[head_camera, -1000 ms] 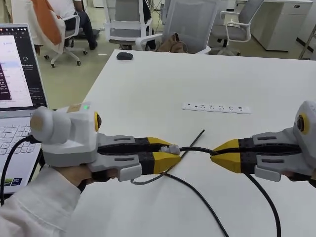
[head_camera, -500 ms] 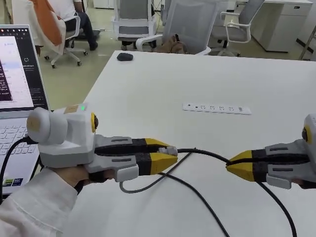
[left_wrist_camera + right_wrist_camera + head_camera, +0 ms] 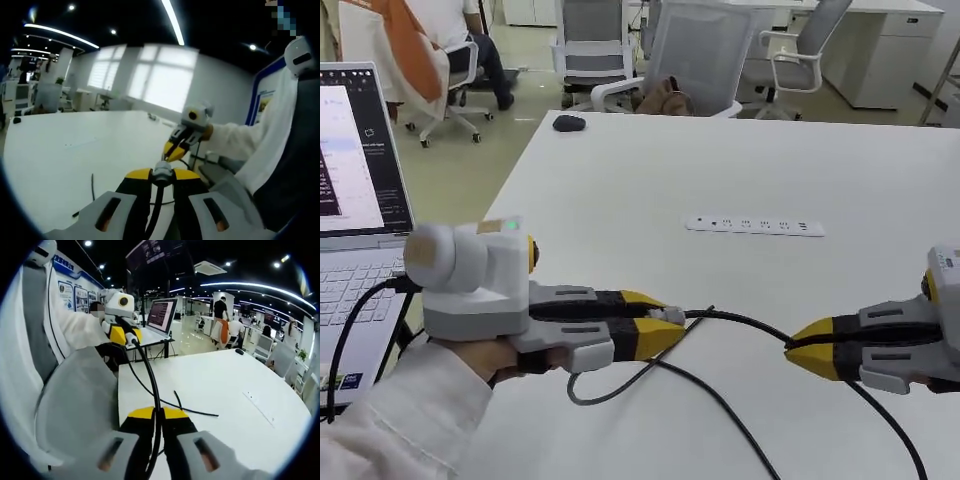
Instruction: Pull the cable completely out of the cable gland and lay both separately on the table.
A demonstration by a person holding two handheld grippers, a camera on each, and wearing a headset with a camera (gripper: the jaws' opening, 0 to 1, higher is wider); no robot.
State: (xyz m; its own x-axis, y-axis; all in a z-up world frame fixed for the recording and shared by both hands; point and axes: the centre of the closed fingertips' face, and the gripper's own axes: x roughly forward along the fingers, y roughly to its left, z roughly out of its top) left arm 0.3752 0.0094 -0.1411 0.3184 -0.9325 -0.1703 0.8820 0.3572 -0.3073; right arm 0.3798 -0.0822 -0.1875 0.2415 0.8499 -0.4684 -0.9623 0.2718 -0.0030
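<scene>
White office desk (image 3: 620,180), with swivel chairs beyond its far edge. The left gripper (image 3: 678,324) is clamped on the cable gland (image 3: 671,316), just above the desk. The right gripper (image 3: 792,351), well apart to the right, is closed on the black cable (image 3: 740,320), which enters the gland. The cable's long axis runs left to right between the two grippers, slightly bowed, so extraction probably calls for further separation along that line. A power strip (image 3: 753,226) lies beyond, clear of the path. A laptop (image 3: 350,170) stands at far left.
</scene>
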